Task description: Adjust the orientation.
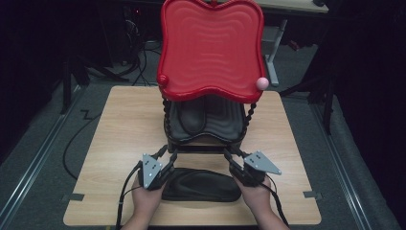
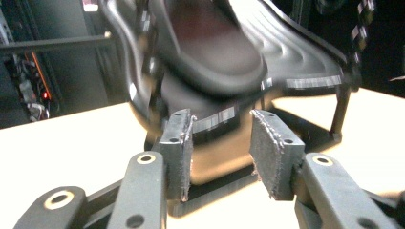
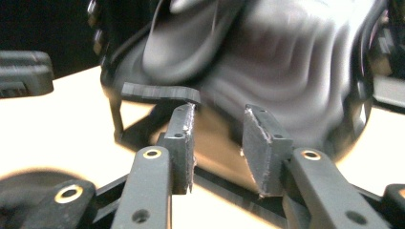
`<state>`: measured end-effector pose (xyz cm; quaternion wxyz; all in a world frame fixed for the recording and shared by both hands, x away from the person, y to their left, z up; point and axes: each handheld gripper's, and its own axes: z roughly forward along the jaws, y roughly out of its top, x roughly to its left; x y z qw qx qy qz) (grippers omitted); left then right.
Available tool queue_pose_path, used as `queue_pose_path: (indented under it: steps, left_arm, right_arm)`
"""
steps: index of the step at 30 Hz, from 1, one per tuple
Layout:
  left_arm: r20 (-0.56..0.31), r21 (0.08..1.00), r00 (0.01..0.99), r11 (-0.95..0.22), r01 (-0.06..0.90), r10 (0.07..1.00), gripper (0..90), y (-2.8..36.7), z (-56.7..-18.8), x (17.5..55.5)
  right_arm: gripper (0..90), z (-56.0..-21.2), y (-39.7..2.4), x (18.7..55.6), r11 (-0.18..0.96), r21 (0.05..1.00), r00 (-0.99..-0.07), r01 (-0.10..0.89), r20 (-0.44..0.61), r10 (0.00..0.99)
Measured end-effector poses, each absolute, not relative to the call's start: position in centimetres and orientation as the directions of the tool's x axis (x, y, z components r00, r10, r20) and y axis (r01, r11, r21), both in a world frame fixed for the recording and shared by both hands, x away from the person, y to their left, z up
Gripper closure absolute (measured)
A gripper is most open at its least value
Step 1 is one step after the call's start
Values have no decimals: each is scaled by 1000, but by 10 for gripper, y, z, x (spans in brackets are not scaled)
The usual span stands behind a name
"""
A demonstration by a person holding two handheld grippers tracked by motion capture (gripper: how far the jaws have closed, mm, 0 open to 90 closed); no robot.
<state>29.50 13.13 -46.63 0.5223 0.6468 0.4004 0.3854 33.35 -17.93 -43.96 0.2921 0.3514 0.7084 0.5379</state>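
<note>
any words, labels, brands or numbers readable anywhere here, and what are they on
None: no readable text on the red tray, the black stand below it, the black tray on the table, or either tongs.

Premises: a lab or test room, dimly lit. Evidence: 1 light wooden table [image 1: 119, 143] stands alone on grey carpet [image 1: 43, 191], flanked by metal floor rails [image 1: 28, 177]. Loose cables [image 1: 143, 62] trail across the floor behind it. A second desk with a white metal leg [image 1: 274, 57] stands at the back. A dark equipment rack with a small red indicator light [image 2: 45, 94] stands to one side.
</note>
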Motion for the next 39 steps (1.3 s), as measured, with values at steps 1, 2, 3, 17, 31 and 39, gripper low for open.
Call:
queue_pose_path:
  steps: [1,2,3,17,31,39]
  left_arm:
    - [80,981,374,-139,133,924,573,135,-470,287]
    - [79,981,372,-139,136,925,565,138,-473,283]
    - [81,979,367,-142,143,927,552,142,-478,277]
    - [1,980,313,-63,190,950,503,172,-486,261]
    - [-11,981,330,-53,184,944,502,171,-484,263]
    - [-18,982,388,-57,182,921,503,156,-482,274]
  right_arm:
    - [628,-444,-185,328,179,964,-592,195,-30,806]
    - [618,-448,-190,323,186,960,-603,211,-22,797]
    - [608,-451,-193,320,189,957,-612,219,-16,790]
    - [546,-487,-168,327,324,886,-721,332,17,693]
    - [765,-497,-161,335,378,835,-722,399,33,691]
    - [851,-495,-176,314,389,839,-718,379,2,696]
